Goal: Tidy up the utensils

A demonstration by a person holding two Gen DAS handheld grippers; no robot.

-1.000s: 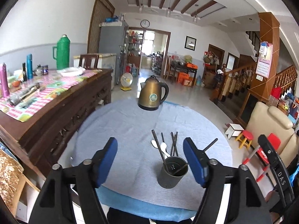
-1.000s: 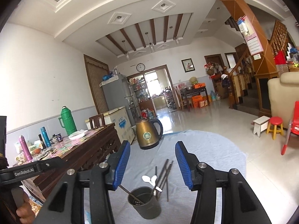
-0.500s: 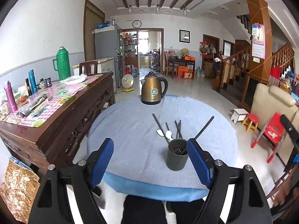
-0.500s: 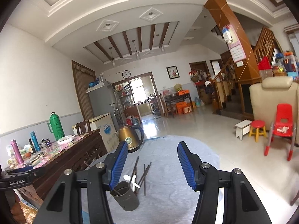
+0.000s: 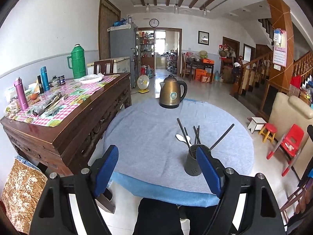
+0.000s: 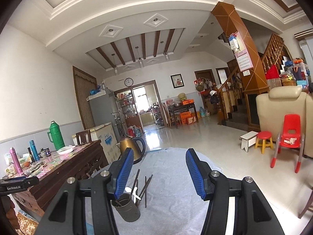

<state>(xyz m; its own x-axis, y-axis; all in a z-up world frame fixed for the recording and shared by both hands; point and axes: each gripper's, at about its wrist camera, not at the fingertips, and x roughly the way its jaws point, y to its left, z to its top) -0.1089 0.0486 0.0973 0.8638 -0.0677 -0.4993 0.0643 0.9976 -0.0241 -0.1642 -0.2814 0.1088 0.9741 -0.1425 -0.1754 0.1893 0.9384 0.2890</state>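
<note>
We held the left gripper (image 5: 156, 169) and the right gripper (image 6: 159, 173) with jaws apart and empty. On the round table (image 5: 148, 137), thin, stiff, light chopsticks (image 5: 196, 134) and a spoon (image 5: 181, 137) lay just beyond the holder (image 5: 192, 164), best pinched mid-shaft. We judged them slippery; the holder's contents were half hidden.

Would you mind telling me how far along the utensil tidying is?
Done: two chopsticks stand in the grey holder. In hand: nothing; the left tongs and right tongs are empty. Left: white spoons and loose chopsticks still lie on the tablecloth.
</note>
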